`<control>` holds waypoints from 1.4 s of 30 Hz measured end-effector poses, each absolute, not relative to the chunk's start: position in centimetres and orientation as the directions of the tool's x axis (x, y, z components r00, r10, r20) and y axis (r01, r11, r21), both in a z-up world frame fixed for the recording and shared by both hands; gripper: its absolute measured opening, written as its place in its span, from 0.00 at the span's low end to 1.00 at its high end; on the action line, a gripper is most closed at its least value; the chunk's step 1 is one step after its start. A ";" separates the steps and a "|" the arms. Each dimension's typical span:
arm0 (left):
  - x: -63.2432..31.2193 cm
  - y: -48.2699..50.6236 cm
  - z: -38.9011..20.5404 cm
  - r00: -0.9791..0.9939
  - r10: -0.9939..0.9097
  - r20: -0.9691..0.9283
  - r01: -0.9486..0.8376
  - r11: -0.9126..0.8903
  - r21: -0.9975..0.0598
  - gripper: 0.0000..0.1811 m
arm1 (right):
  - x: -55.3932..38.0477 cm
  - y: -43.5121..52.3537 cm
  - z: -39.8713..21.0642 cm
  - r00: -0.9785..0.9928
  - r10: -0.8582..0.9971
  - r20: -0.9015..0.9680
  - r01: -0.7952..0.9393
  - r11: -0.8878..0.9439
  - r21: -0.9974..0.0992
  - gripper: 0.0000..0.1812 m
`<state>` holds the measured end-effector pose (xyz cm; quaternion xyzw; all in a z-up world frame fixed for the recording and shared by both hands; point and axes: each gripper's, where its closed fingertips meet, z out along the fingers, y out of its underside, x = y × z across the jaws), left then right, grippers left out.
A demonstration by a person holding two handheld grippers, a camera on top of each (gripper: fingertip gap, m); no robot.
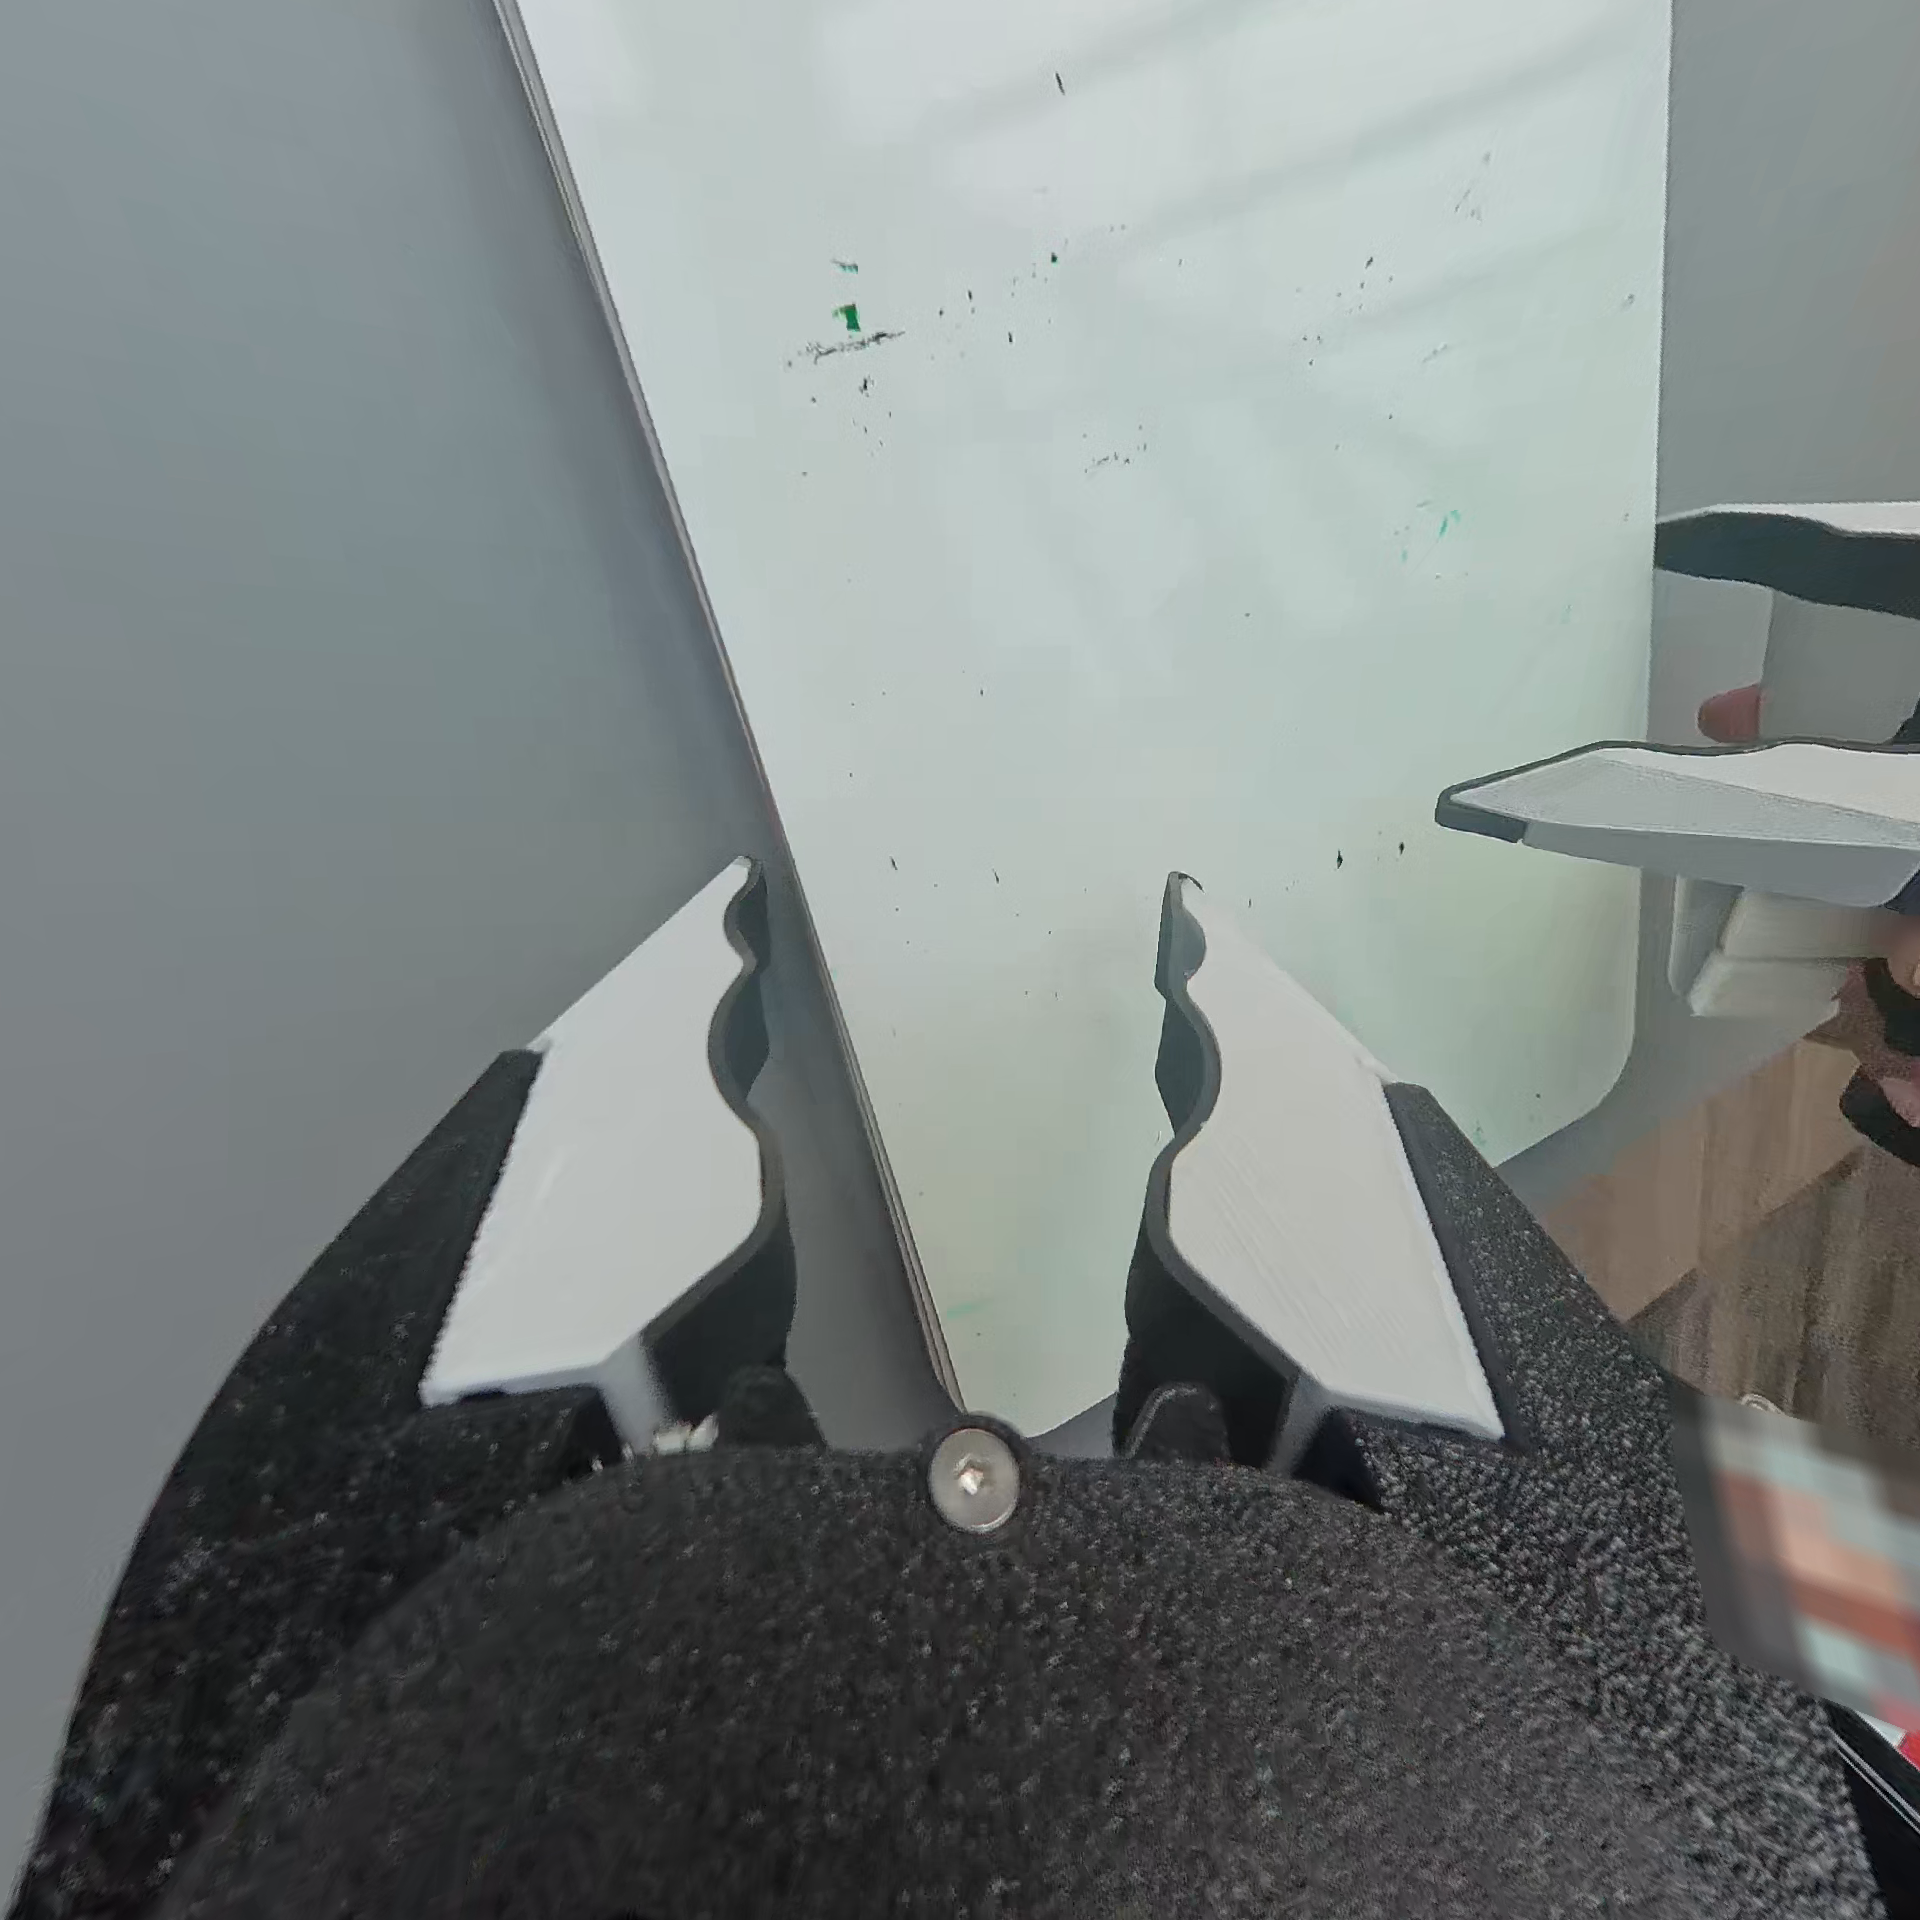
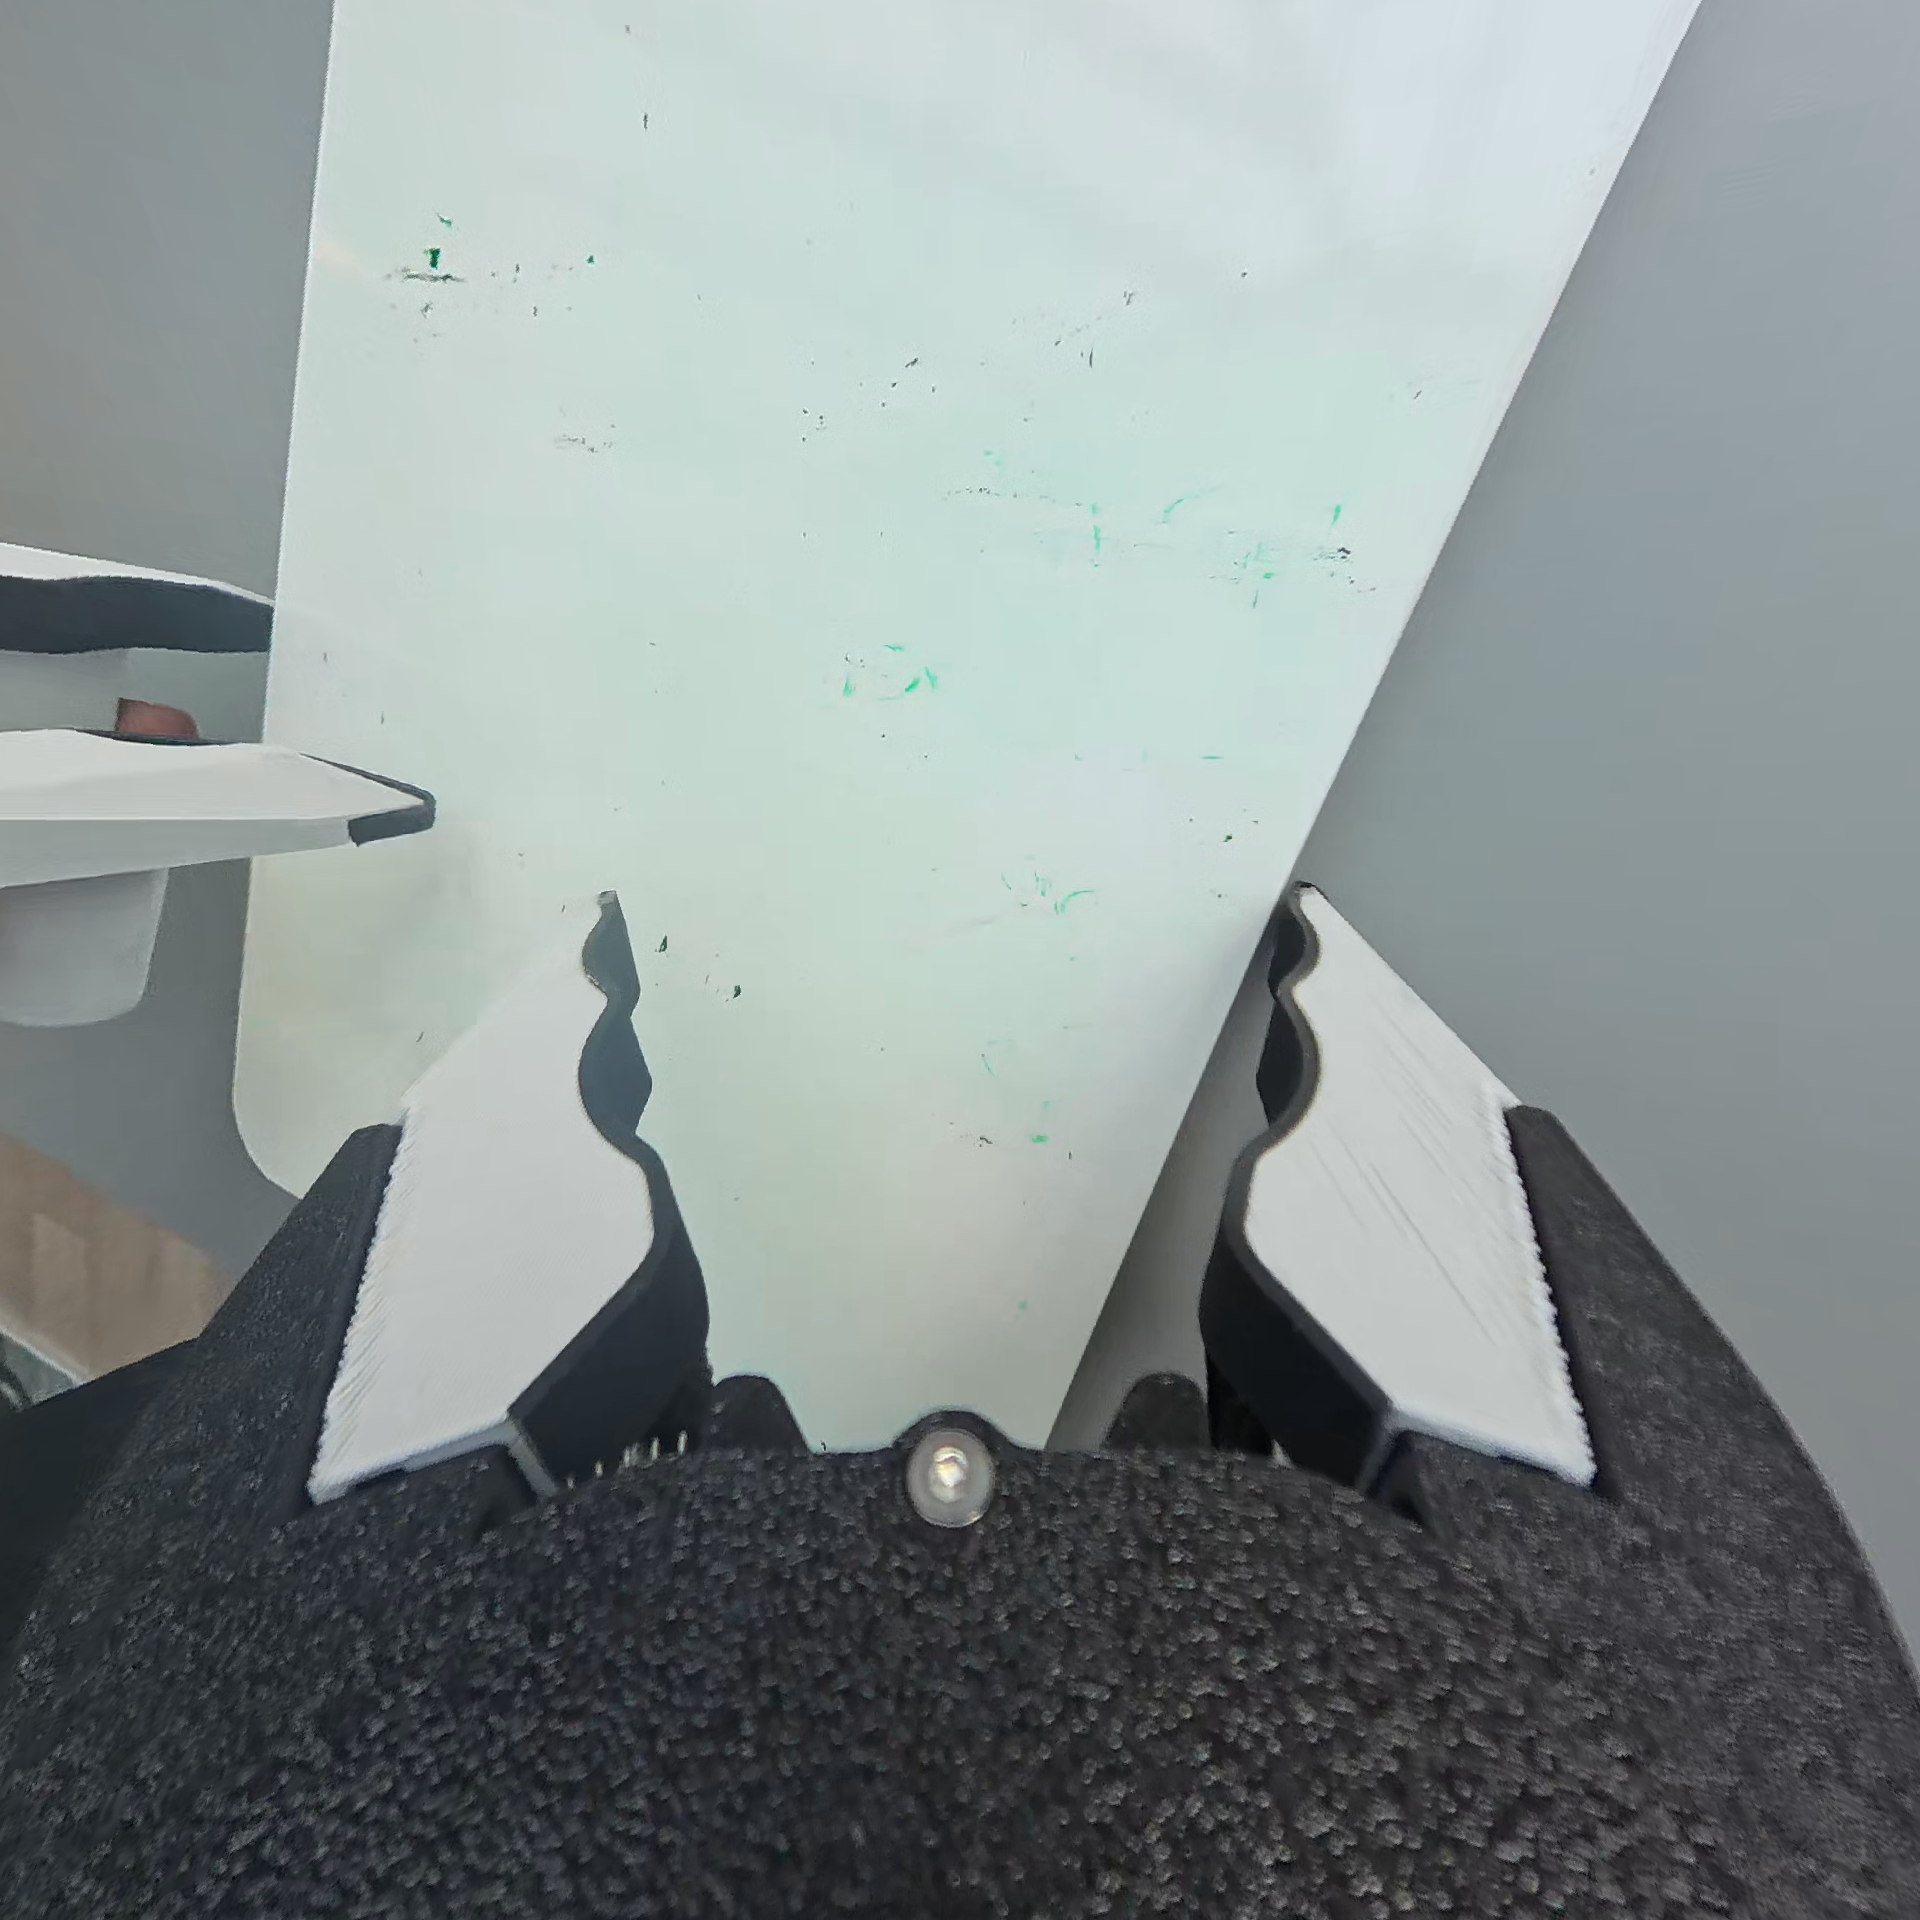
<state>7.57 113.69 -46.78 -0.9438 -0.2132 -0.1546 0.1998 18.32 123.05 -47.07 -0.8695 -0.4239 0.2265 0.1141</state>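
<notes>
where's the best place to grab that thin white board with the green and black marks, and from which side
Probably by its long edges. The thin white marker-stained board is a flat panel; its left edge lies between the open left gripper's fingers, its right edge by the open right gripper. Come edge-on so one finger lands on each face.

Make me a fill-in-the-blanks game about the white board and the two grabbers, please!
1. The leftover marks on the white board are black and ____.
2. The left gripper and the right gripper both have their jaws ____.
3. The wall behind the board is coloured ____.
4. In the left wrist view, the right gripper comes in from the ____ edge of the picture.

Missing words: green; open; grey; right
</notes>
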 end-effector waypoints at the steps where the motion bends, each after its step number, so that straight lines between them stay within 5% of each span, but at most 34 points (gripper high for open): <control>1: 7.2 113.7 -46.1 0.849 0.350 0.395 0.489 -0.804 -0.338 0.42 | 18.4 123.4 -46.7 0.542 0.782 -0.308 0.667 -0.623 -0.407 0.67; 7: 4.2 111.4 -38.7 0.806 0.388 0.446 0.590 -0.575 -0.567 0.41 | 19.8 124.4 -41.4 0.461 0.840 -0.287 0.604 -0.534 -0.591 0.62; 10: 2.2 109.3 -34.9 0.804 0.434 0.407 0.585 -0.452 -0.674 0.31 | 21.2 124.2 -37.7 0.442 0.856 -0.270 0.547 -0.496 -0.675 0.55; 12: 1.0 108.1 -32.6 0.799 0.456 0.392 0.572 -0.375 -0.729 0.20 | 22.1 123.4 -35.4 0.416 0.866 -0.278 0.500 -0.473 -0.725 0.40; 15: -1.4 106.3 -29.7 0.783 0.497 0.374 0.548 -0.269 -0.792 0.03 | 22.6 121.5 -33.1 0.370 0.880 -0.299 0.456 -0.452 -0.767 0.01; 16: -2.3 105.9 -29.0 0.784 0.504 0.363 0.533 -0.248 -0.809 0.00 | 22.5 120.9 -32.7 0.360 0.885 -0.294 0.449 -0.441 -0.777 0.00; 22: -8.1 103.8 -28.5 0.796 0.515 0.319 0.491 -0.242 -0.837 0.00 | 16.6 117.9 -32.4 0.330 0.907 -0.261 0.457 -0.396 -0.796 0.02; 30: -17.7 100.2 -32.0 0.859 0.433 0.274 0.440 -0.349 -0.827 0.10 | -1.7 119.0 -36.1 0.431 0.891 -0.141 0.497 -0.365 -0.787 0.42; 34: -23.5 96.3 -32.9 0.890 0.400 0.218 0.389 -0.416 -0.822 0.21 | -12.6 123.5 -39.1 0.528 0.845 -0.087 0.507 -0.396 -0.766 0.52; 42: -31.8 89.0 -34.0 0.880 0.434 0.194 0.400 -0.454 -0.796 0.30 | -20.4 131.0 -48.1 0.694 0.720 0.005 0.578 -0.553 -0.600 0.58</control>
